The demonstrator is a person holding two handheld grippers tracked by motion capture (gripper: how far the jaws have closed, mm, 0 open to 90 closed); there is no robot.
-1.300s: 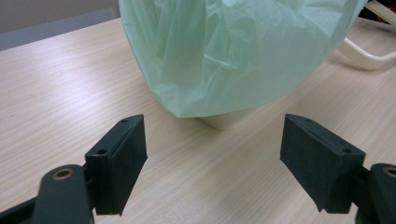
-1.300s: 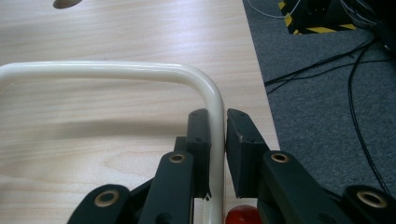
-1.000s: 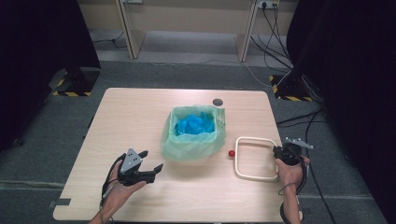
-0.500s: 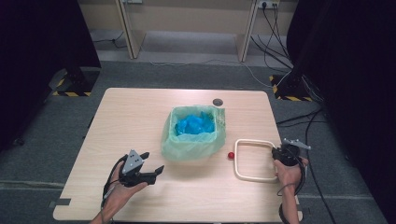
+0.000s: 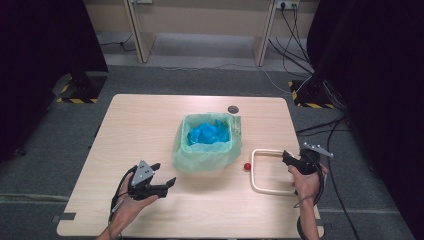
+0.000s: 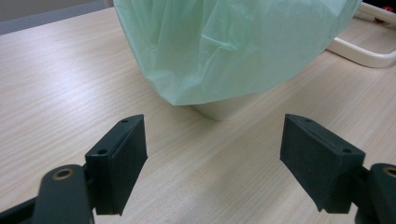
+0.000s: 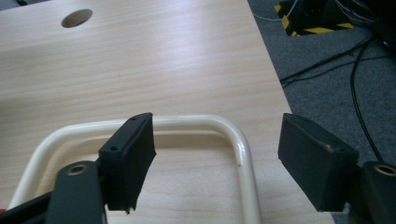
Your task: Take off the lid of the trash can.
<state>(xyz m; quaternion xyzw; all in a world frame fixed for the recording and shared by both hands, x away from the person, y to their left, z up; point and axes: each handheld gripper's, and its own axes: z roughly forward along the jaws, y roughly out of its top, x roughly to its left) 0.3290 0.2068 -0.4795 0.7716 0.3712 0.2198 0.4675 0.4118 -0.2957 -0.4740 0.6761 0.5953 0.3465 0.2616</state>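
Observation:
A small cream bin lined with a pale green bag [image 5: 207, 150] stands mid-table with blue material [image 5: 208, 133] inside. To its right lies a cream rounded-rectangle frame [image 5: 260, 189], flat on the table, with a small red ball [image 5: 247, 166] at its left edge. My right gripper [image 5: 286, 159] is at the frame's right side. Its jaws have just been opening and now stand open, with the frame's bar [image 7: 243, 154] lying between them untouched. My left gripper [image 5: 165, 173] hovers open and empty left of the bin, facing the bag [image 6: 233, 46].
The wooden table [image 5: 145, 125] has a round cable hole [image 5: 233, 109] behind the bin. Its right edge [image 7: 268, 70] runs close beside my right gripper. Cables and striped stand bases lie on the grey floor beyond.
The right hand has shifted only slightly at the frame's right side. The frame, bin and left hand have not moved.

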